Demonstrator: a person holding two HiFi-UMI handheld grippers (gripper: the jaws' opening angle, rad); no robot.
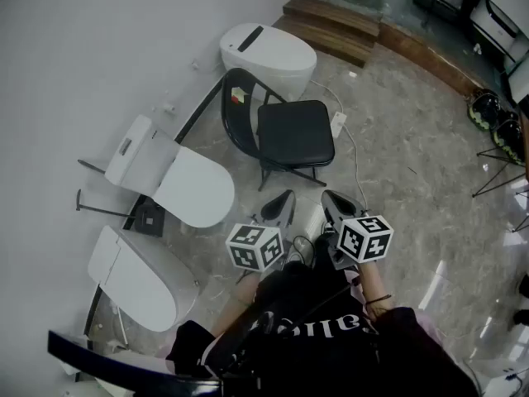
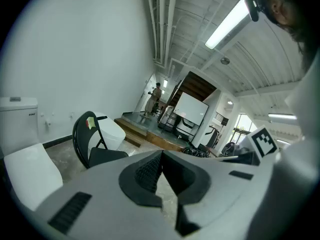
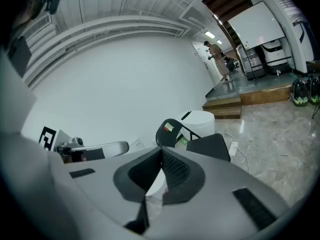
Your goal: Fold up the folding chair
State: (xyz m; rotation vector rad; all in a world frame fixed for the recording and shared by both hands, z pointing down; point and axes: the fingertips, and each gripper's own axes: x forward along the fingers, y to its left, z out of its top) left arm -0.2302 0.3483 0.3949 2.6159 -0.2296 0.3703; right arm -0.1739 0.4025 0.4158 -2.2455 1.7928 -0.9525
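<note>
The black folding chair (image 1: 289, 135) stands unfolded on the marble floor, its seat flat and its curved back toward the wall. My left gripper (image 1: 285, 198) and right gripper (image 1: 331, 198) hover side by side just short of the chair's front legs, both shut with nothing in them. In the left gripper view the chair (image 2: 92, 146) shows at the left beyond the closed left gripper (image 2: 161, 154). The right gripper view shows the chair (image 3: 200, 139) straight ahead, past the closed right gripper (image 3: 161, 151), with a small sticker on its back.
Three white toilets stand along the wall: one (image 1: 269, 52) behind the chair, two (image 1: 186, 184) (image 1: 140, 279) to its left. A white power strip with cable (image 1: 339, 122) lies by the chair's right side. A wooden step (image 1: 331, 23) rises at the back.
</note>
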